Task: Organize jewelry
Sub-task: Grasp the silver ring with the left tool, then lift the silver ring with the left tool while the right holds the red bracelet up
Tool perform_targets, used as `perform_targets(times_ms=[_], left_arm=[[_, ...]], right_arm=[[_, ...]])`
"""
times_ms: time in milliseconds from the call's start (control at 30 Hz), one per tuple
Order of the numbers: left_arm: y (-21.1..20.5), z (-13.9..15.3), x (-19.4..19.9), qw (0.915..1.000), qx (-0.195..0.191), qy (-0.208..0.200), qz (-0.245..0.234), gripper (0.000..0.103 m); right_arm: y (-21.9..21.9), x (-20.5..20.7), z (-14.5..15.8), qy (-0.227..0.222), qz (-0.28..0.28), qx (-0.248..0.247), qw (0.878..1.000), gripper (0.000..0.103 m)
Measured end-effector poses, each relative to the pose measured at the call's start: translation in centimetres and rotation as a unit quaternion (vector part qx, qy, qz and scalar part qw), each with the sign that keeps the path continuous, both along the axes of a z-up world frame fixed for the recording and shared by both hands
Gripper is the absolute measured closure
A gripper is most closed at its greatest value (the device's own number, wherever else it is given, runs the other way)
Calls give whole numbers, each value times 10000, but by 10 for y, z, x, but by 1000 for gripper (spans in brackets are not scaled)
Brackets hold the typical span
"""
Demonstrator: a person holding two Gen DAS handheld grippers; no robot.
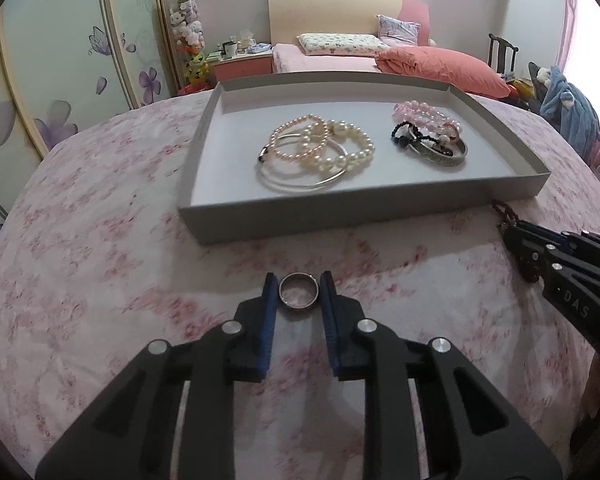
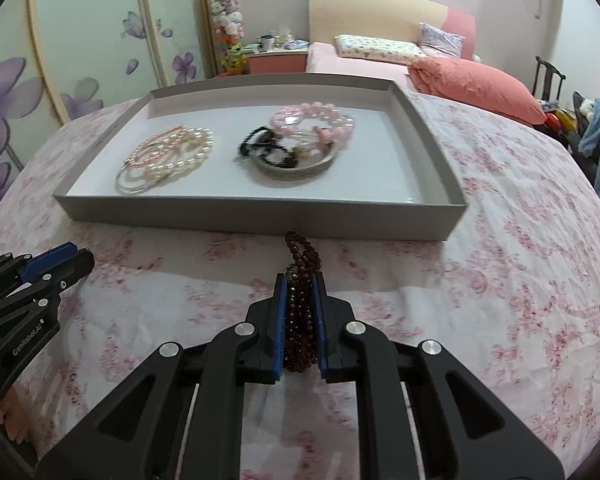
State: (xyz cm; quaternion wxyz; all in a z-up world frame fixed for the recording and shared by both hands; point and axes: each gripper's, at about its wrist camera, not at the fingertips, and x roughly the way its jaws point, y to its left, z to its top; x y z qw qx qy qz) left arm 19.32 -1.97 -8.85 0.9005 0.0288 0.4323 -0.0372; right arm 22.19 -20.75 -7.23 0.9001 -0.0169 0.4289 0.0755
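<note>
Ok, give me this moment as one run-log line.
left tool: shut on metal ring | right tool: shut on dark red bead bracelet | tray: pearl bracelets, pink beads inside

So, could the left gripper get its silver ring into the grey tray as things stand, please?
Probably yes: the left gripper is shut on the silver ring, and the tablecloth up to the grey tray's low near wall looks bare.

A home bedroom is showing: a bed (image 1: 328,60) with pillows (image 1: 340,44) is standing beside a flower-painted wardrobe (image 1: 60,72), plush toys (image 1: 186,24) piling nearby.
</note>
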Motion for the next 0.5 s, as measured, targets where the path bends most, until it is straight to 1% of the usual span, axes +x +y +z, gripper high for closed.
perform_targets(times_ms=[167,500], left_arm=[[1,0,0,10000,35,5,9,80],[1,0,-1,10000,-75,15,10,81]], right_arm=[[4,-1,0,4,69,21,10000,90],[7,-1,-1,11,69,57,10000,89]])
